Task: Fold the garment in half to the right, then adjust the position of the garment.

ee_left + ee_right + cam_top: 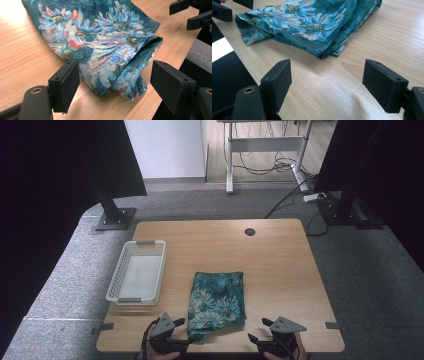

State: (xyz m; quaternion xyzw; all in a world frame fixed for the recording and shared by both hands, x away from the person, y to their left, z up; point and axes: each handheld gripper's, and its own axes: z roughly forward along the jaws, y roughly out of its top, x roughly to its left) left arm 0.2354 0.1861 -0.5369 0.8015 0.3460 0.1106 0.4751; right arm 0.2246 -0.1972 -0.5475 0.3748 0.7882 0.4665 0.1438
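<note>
Cloth (217, 301): is lying folded on the table (280, 270), near the front edge and just right of the basket (136, 271); its near-left corner is bunched and is reaching almost to the table edge.
Left gripper (176, 334): is being held at that bunched corner (125, 87), jaws apart with the corner lying between them, not yet clamped; judged as being lined up for a pinch.
Right gripper (261, 331): is being held near the near-right corner (324, 53), jaws apart, bare wood between them; judged as being kept ready for the second corner.
Basket: is standing empty, probably as the receiving place for the cloth.
Count: cloth, one; basket, one; grippers, two; table, one.
</note>
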